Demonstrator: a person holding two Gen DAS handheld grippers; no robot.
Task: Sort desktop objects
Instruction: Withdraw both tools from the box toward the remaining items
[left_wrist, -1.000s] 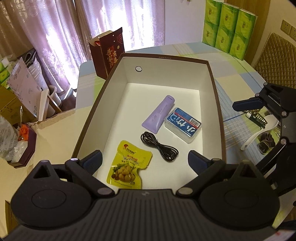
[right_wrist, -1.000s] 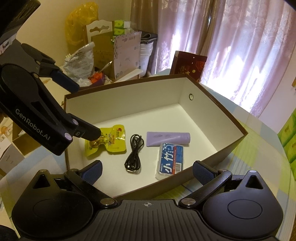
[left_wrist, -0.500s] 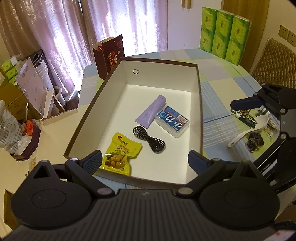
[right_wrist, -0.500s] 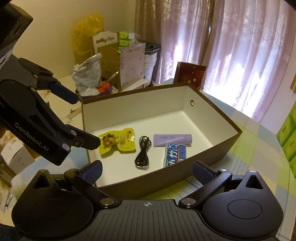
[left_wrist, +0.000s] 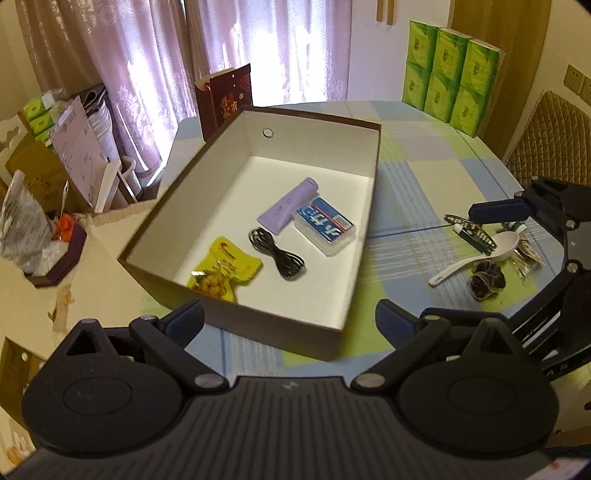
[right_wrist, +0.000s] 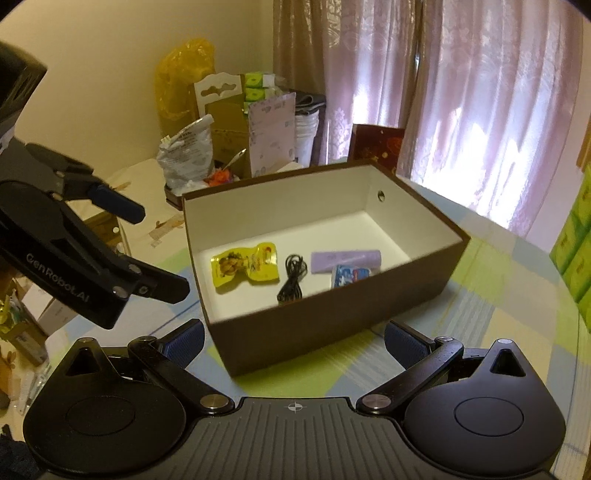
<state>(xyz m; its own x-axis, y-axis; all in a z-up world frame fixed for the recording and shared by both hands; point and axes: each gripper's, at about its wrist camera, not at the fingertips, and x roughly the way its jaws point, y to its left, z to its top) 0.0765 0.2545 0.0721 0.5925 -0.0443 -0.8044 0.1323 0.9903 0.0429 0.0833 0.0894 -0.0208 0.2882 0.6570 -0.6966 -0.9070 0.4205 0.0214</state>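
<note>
Box (left_wrist: 354, 236) holds snack pouch (left_wrist: 221, 271), cable (left_wrist: 277, 253), tube (left_wrist: 288, 210), tissue pack (left_wrist: 327, 229).

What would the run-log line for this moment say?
left gripper: open, empty | right gripper: open, empty | box: snack pouch, cable, tube, tissue pack | spoon: on table

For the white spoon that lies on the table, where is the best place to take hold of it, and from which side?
Grip the white spoon at mid-handle, coming from above with the jaws across its width. The handle is thin, straight and lies bare on the tablecloth, while its bowl sits among a dark scrunchie and a comb, so it is probably crowded there.
</note>
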